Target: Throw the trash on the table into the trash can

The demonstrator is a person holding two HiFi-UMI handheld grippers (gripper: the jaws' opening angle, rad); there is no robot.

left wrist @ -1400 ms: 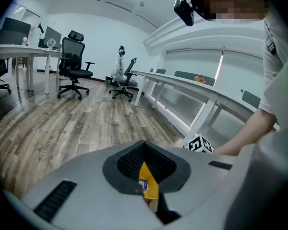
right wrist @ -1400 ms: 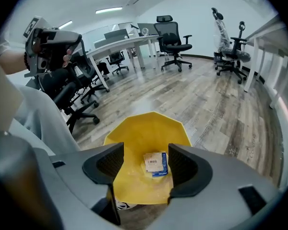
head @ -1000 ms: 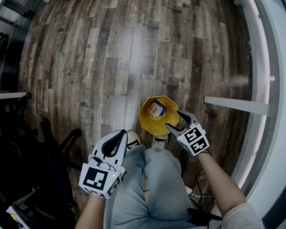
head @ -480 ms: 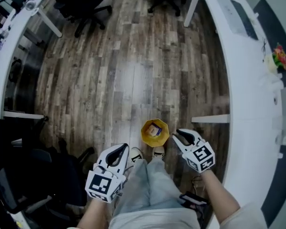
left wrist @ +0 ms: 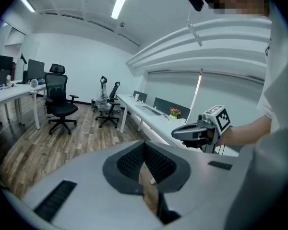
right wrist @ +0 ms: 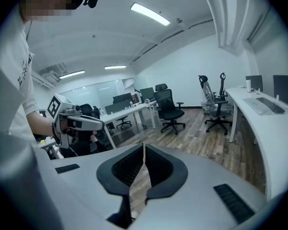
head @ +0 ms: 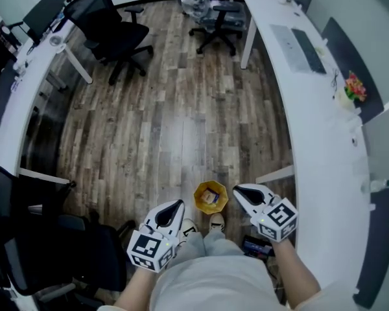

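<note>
Standing over the yellow octagonal trash can (head: 197, 198), the person holds the left gripper (head: 175, 206) at its 8 o'clock and the right gripper (head: 241, 191) at its 3 o'clock. Both are well above the wooden plank floor (head: 162, 128).

- Left gripper: jaws pressed together, with nothing between them.
- Right gripper: jaws have just been closing and now meet, with nothing between them.
- Task item: a small white-and-blue piece of trash (head: 211, 195) lies inside the can.

Step in hand, as judged: one deposit is complete and both tools are free.

Next move: turn toward the white curved table (head: 324, 141) at 3 o'clock, where a grey keyboard (head: 308, 49) lies. Find any remaining trash there, which cannot be made out from here. Spread one pair of jaws before reaching for it.
</note>
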